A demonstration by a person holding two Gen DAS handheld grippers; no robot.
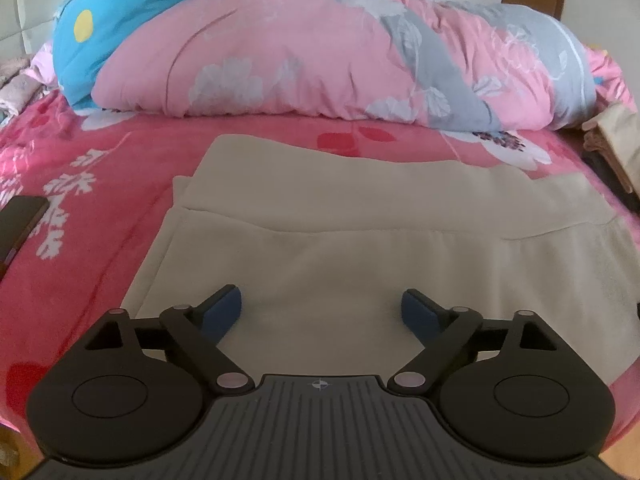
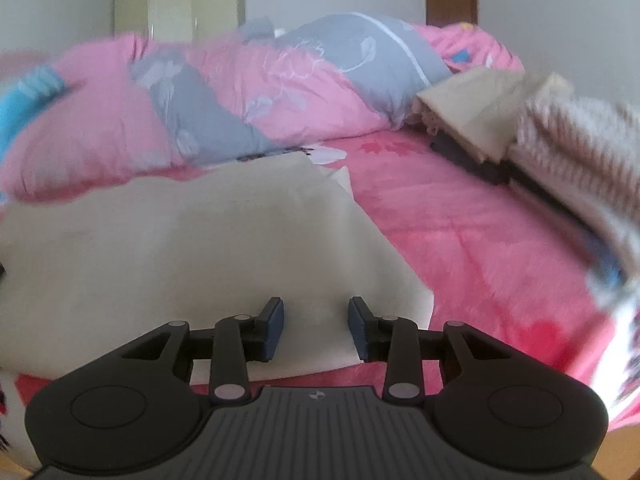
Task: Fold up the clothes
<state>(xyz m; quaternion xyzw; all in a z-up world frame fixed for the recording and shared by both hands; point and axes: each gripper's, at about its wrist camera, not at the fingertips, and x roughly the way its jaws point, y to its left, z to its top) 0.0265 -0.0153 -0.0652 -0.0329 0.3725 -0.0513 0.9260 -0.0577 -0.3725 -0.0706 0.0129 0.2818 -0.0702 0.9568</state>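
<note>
Left to right: a dark flat phone-like slab (image 1: 20,226) at the bed's edge; the beige soft-knit garment (image 1: 340,232), partly folded, flat on the pink floral bed sheet (image 1: 72,264). Left gripper (image 1: 322,310) spread wide above the near hem, empty. Right gripper (image 2: 316,326) half-spread over the garment's right corner, pinching nothing. The cloth looks light, limp, non-slippery; best taken at corners or hem.

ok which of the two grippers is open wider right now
The left gripper: its blue pads stand far apart over the beige garment. The right gripper has a much narrower gap, and neither pinches the cloth.
</note>
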